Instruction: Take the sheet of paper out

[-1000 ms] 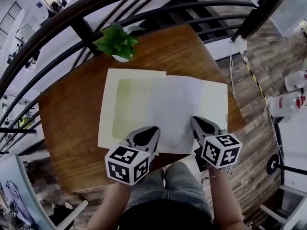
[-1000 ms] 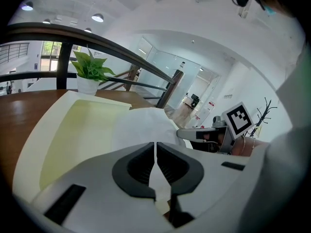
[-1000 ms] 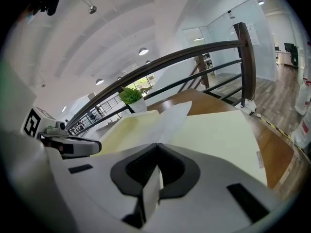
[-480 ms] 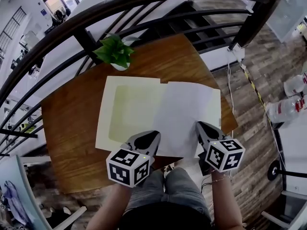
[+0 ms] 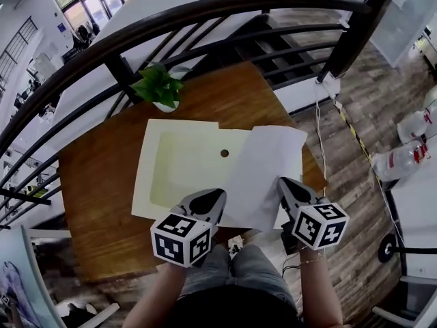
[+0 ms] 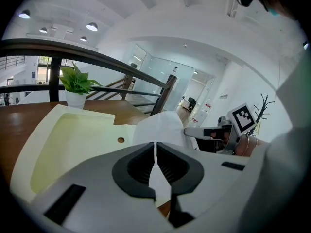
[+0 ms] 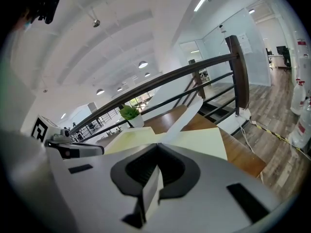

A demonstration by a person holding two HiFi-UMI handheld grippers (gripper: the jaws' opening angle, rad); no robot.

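A cream envelope [image 5: 179,169] with a small round hole [image 5: 224,153] lies on the wooden table [image 5: 95,183]. A white sheet of paper [image 5: 268,166] sticks out of it at the right and curls up off the table. My left gripper [image 5: 210,200] is shut on the sheet's near edge, and my right gripper [image 5: 288,188] is shut on its near right corner. In the left gripper view the jaws [image 6: 155,147] pinch the white sheet [image 6: 163,126] beside the envelope [image 6: 68,144]. In the right gripper view the gripper [image 7: 156,148] clamps the sheet [image 7: 187,118], which rises over the envelope [image 7: 206,142].
A potted plant [image 5: 158,87] stands at the table's far edge, against a dark curved railing [image 5: 205,12]. Plastic bottles [image 5: 404,157] stand on the floor at the right, with a cable [image 5: 321,135] running past the table. The person's knees are under the near edge.
The sheet has slid right and toward me out of the envelope and lifted, uncovering the round hole. Both grippers have drawn back and risen with it.
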